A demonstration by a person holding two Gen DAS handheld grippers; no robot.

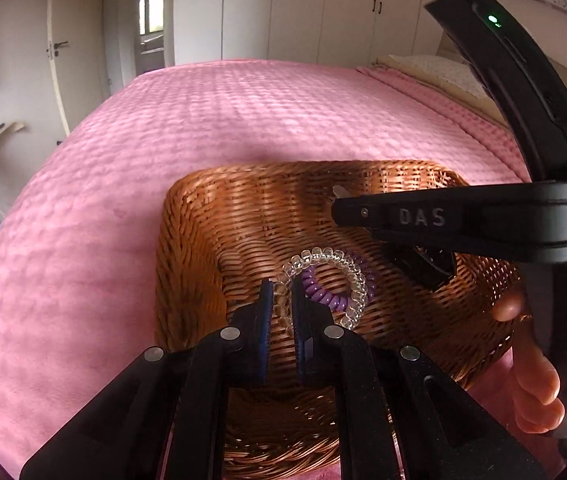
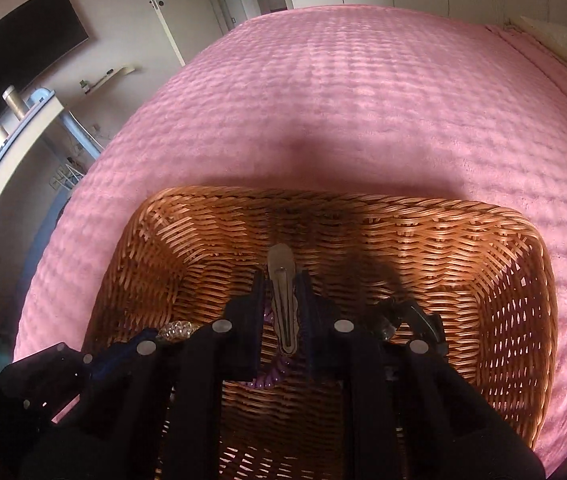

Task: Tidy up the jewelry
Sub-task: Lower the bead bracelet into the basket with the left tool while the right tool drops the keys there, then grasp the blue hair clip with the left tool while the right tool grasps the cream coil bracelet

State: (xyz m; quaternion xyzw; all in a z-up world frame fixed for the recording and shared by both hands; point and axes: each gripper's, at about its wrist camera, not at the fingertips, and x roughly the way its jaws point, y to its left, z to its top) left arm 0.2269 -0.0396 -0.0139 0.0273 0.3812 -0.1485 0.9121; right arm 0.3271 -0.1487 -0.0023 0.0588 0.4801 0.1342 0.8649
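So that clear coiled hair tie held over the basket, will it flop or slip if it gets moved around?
The clear coiled hair tie is probably springy: its ring keeps its shape where it sticks out from the left hand-held gripper. It looks light, being thin see-through coils. The glossy plastic might slip, though the coil ridges likely catch on the pads.

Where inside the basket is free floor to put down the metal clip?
Free: the basket floor ahead of the metal hair clip, toward the far wall. Crowded: the near floor, with clear hair tie, purple hair tie, black claw clip.
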